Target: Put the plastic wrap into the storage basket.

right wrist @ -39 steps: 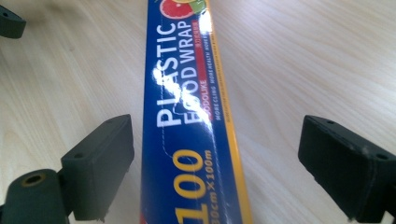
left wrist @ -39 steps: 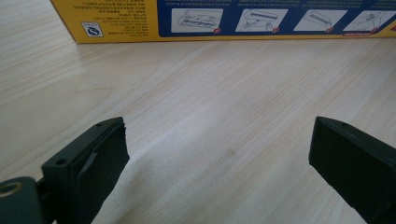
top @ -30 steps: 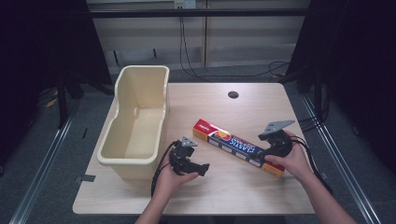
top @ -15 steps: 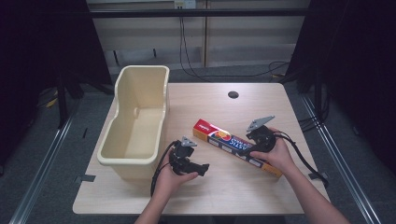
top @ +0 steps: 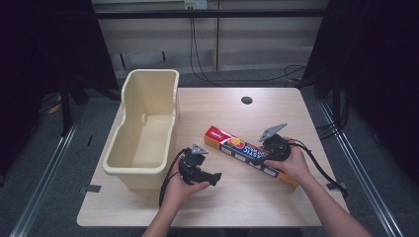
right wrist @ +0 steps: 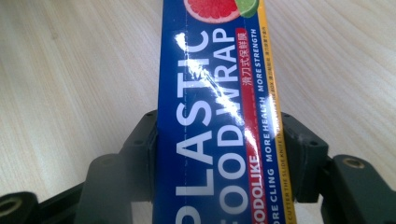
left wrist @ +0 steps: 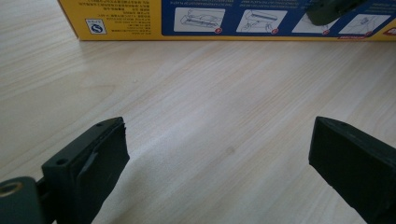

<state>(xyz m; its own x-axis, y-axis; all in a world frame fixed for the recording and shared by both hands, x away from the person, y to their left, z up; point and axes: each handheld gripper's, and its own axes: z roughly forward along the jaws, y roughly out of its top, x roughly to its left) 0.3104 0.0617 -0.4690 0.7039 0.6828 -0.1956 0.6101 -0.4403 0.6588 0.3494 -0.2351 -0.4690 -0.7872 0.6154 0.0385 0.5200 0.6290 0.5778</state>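
A long blue and yellow plastic wrap box (top: 236,146) lies diagonally on the wooden table (top: 257,207), right of centre. My right gripper (top: 264,156) straddles the box about two thirds along, near its front-right end. In the right gripper view both jaws press the long sides of the plastic wrap box (right wrist: 215,93), so my right gripper (right wrist: 219,144) is shut on it. My left gripper (top: 215,177) rests low over the table in front of the box, with my left gripper (left wrist: 219,154) open wide and nothing between its jaws. The yellow side of the box (left wrist: 224,18) lies ahead of it.
A deep cream plastic tub (top: 129,172) stands at the table's left, its front end beside my left hand. A round cable hole (top: 246,100) sits at the back of the table. Cables trail from both grippers toward the front edge.
My right gripper has slid left along the box and settled lower over it, with its jaws now around the box. My left gripper has stayed in place.
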